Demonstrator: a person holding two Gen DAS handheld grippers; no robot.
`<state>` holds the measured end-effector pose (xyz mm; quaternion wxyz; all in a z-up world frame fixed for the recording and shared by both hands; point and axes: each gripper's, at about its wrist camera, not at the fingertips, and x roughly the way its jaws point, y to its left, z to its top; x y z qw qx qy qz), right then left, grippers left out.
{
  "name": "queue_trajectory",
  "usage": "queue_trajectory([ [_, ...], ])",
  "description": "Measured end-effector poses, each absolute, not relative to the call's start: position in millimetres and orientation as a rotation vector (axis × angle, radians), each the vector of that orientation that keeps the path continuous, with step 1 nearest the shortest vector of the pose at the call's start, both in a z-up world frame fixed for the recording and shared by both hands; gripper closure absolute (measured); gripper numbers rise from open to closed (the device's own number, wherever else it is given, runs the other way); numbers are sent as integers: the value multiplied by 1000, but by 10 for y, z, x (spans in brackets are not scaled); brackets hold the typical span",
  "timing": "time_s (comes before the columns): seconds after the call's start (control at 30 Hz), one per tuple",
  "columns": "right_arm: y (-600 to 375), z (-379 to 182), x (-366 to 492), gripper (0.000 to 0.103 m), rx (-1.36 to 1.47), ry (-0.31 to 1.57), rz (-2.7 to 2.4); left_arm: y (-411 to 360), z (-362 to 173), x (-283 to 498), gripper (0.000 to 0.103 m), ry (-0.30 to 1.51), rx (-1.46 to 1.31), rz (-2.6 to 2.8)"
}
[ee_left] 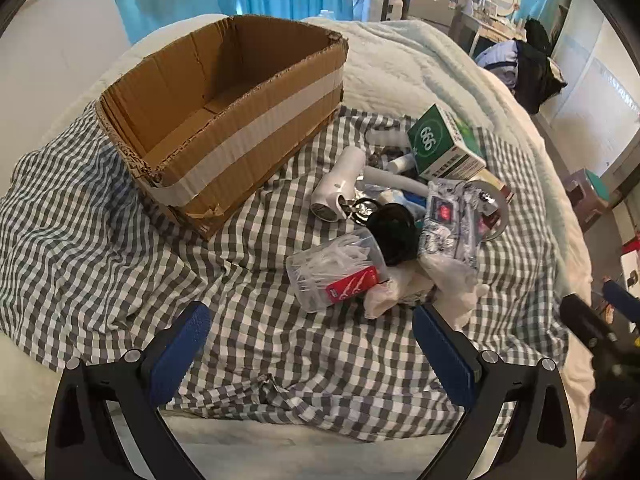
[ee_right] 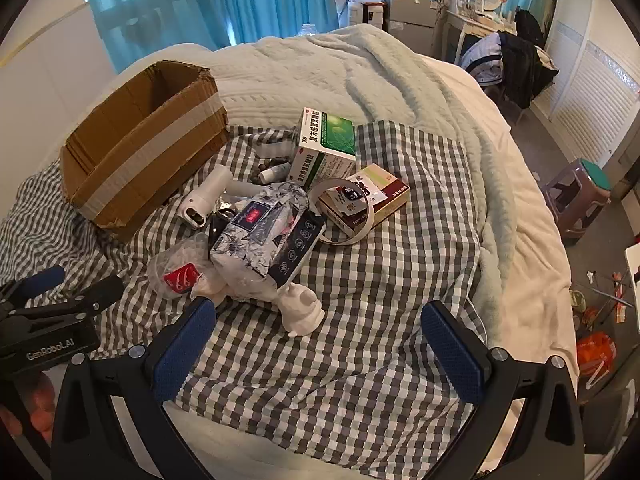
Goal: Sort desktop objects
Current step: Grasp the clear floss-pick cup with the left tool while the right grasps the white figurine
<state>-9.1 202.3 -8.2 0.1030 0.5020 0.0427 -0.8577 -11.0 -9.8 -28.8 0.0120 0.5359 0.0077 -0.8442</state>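
Observation:
An open cardboard box stands on a checked cloth, at the left. To its right lies a heap: a green medicine box, a white hair dryer, a clear tub of cotton swabs, a floral tissue pack, a tape roll and a maroon box. My left gripper is open, empty, short of the swab tub. My right gripper is open, empty, near a white figurine.
The cloth lies on a bed with a pale blanket. A black round object sits in the heap. A purple stool and floor clutter lie to the right. Blue curtains hang behind.

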Motion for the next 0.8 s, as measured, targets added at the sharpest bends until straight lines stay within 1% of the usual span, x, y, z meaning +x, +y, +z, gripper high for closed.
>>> queue_trajectory([
  [0.33, 2028, -286, -190, 0, 1491, 147, -2462, 6, -610, -317, 0, -49, 1783, -2632],
  [0.6, 1967, -709, -226, 0, 1550, 250, -2372, 49, -901, -539, 0, -110, 1807, -2653],
  [0.8, 1919, -1038, -292, 0, 1577, 306, -2324, 52, -1117, -670, 0, -209, 1854, -2718],
])
